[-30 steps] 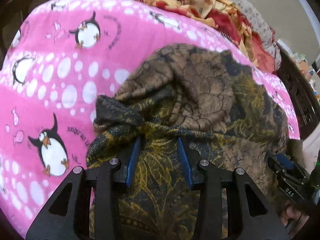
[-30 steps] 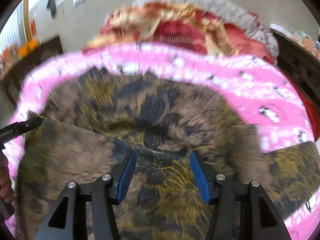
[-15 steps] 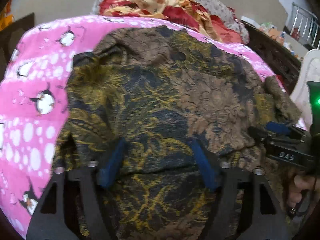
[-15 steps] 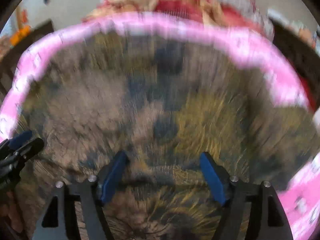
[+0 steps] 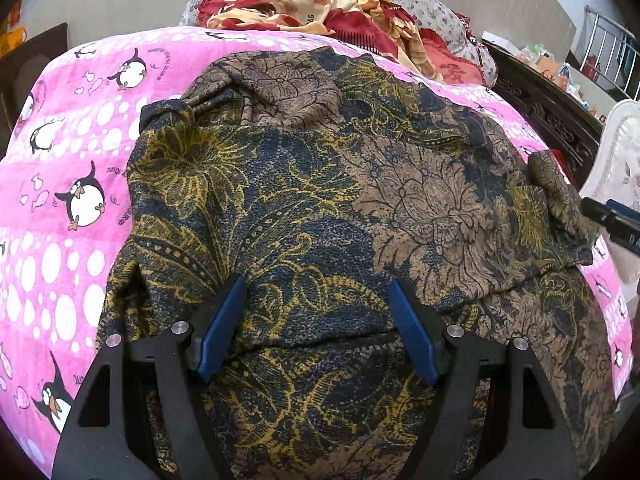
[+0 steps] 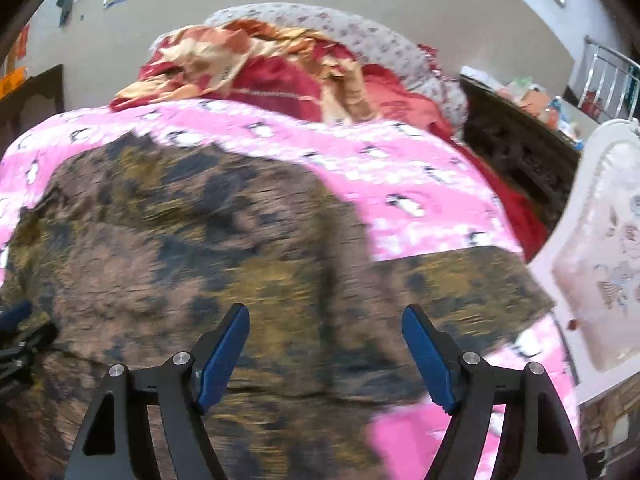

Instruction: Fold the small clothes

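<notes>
A bed covered by a pink penguin blanket (image 5: 72, 152) carries the dark floral garment (image 5: 340, 208) mid-frame and crumpled red-and-cream bedding (image 5: 320, 4) at the frame's top.

The garment (image 5: 360, 208) is matt, coarse-woven printed cloth; the pink blanket (image 5: 72, 152) beneath looks soft and fleecy. Both grippers' fingers (image 5: 224, 328) are ribbed blue plastic (black matt frames, shiny metal screws).

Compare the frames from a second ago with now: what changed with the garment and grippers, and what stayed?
The left gripper opened, letting go of a bunched fold; the garment now lies spread wider. The right gripper also opened wider. The pink blanket stayed put.
</notes>
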Demonstrator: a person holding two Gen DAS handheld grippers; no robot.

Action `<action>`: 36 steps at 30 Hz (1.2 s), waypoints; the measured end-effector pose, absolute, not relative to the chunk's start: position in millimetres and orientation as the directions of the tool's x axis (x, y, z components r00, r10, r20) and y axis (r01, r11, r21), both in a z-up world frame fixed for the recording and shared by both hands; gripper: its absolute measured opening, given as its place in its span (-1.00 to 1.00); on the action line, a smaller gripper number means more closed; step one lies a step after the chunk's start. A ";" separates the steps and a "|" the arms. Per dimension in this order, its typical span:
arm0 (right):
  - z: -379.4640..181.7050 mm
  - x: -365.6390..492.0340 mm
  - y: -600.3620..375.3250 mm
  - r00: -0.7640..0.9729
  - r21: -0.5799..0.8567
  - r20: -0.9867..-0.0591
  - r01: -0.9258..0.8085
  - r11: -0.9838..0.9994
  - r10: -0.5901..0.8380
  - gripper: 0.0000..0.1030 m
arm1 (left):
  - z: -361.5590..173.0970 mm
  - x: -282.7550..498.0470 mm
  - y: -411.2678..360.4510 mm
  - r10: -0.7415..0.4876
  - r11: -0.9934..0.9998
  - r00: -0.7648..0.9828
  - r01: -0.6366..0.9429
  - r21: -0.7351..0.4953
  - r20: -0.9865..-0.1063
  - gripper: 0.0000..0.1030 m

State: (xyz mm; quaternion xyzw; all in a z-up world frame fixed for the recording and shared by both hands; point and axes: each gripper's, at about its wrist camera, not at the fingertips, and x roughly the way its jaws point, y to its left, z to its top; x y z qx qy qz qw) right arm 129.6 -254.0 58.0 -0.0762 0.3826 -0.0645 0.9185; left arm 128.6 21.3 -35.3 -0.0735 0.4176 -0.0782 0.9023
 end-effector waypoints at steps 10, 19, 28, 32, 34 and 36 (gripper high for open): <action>46.6 134.4 -535.3 0.740 0.355 -0.672 0.294 0.888 0.024 0.10 | -35.4 126.8 19.0 -0.188 0.980 0.641 0.075 -0.183 -0.744 0.45; -17.5 151.3 -633.7 0.788 0.706 -0.570 0.326 0.629 0.232 0.01 | -36.3 130.0 17.5 -0.179 0.982 0.644 0.066 -0.179 -0.744 0.46; 60.4 154.2 -626.0 0.819 0.561 -0.565 0.299 0.772 0.094 -0.91 | -36.3 129.6 19.0 -0.186 0.980 0.646 0.065 -0.190 -0.741 0.47; 149.1 131.9 -627.1 0.893 0.519 -0.449 0.284 0.806 -0.026 -0.91 | -35.8 129.3 21.1 -0.199 0.976 0.648 0.066 -0.206 -0.735 0.47; 188.8 126.9 -607.8 0.920 0.505 -0.391 0.219 0.835 -0.005 -0.91 | -35.5 128.7 22.0 -0.204 0.975 0.648 0.067 -0.212 -0.734 0.47; 214.5 130.2 -567.9 0.930 0.481 -0.360 0.123 0.868 0.068 -0.91 | -34.5 127.9 22.1 -0.206 0.974 0.648 0.068 -0.214 -0.734 0.47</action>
